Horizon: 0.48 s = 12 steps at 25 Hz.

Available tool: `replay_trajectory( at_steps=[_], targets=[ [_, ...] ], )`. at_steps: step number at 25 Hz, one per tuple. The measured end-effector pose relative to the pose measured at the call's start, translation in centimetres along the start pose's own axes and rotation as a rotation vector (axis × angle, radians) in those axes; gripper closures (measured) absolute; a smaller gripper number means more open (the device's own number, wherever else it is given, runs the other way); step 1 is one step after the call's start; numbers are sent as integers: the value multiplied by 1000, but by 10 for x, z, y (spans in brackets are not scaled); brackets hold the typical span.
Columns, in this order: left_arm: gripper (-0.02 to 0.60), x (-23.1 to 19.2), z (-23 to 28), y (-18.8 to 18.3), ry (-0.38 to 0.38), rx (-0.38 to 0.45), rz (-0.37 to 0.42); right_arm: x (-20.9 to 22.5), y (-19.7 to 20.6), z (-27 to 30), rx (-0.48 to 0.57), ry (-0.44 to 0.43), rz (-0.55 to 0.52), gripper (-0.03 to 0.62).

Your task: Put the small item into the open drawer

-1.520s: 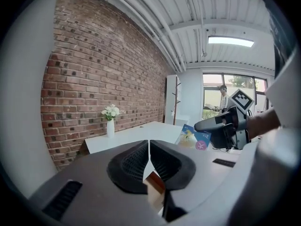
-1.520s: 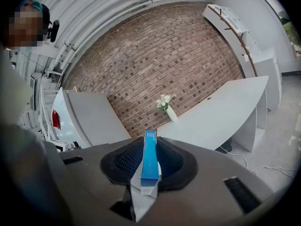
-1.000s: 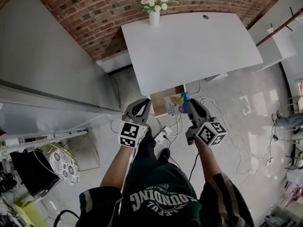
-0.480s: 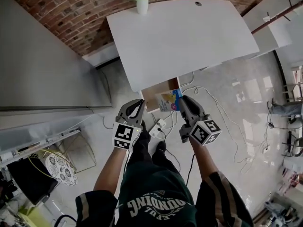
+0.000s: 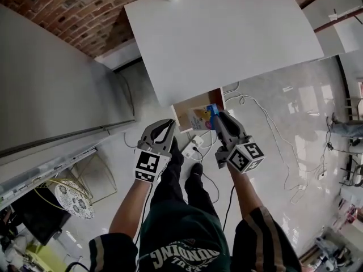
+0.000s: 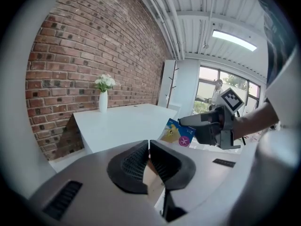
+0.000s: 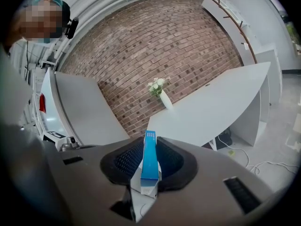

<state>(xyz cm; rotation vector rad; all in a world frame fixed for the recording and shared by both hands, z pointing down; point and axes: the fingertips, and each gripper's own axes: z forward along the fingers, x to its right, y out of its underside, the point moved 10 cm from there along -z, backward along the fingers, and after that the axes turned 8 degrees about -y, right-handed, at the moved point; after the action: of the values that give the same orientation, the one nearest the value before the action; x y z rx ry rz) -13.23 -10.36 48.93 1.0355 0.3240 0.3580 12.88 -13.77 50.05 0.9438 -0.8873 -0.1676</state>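
The white surface [image 5: 227,38] fills the upper view. Under its near edge the wooden drawer [image 5: 181,117] stands open. The left claw [image 5: 163,126] hangs just beside it, pressed together and empty. The right claw [image 5: 218,117] clamps a thin blue box [image 5: 202,118] over the drawer.

A white table [image 5: 227,38] stands against a brick wall [image 5: 74,16], with a white vase [image 6: 103,101] of pale flowers [image 6: 104,82] near its far edge. White cables [image 5: 245,99] trail over the glossy floor [image 5: 306,95], near what looks like a power strip [image 5: 191,149]. A grey panel [image 5: 51,89] runs along the left, with a round patterned cushion [image 5: 69,197] below it.
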Motion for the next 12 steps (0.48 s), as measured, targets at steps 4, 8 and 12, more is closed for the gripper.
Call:
replay_trajectory(
  at_steps=[4, 8, 12],
  targets=[
    [558, -6, 9, 17, 2, -23, -14, 17, 18, 16, -41, 12, -13, 493],
    [558, -12, 16, 36, -4, -50, -34, 33, 41, 37, -118, 20, -73, 493],
    [558, -15, 21, 52, -1, -74, -58, 47, 65, 53, -171, 22, -95, 493]
  ],
)
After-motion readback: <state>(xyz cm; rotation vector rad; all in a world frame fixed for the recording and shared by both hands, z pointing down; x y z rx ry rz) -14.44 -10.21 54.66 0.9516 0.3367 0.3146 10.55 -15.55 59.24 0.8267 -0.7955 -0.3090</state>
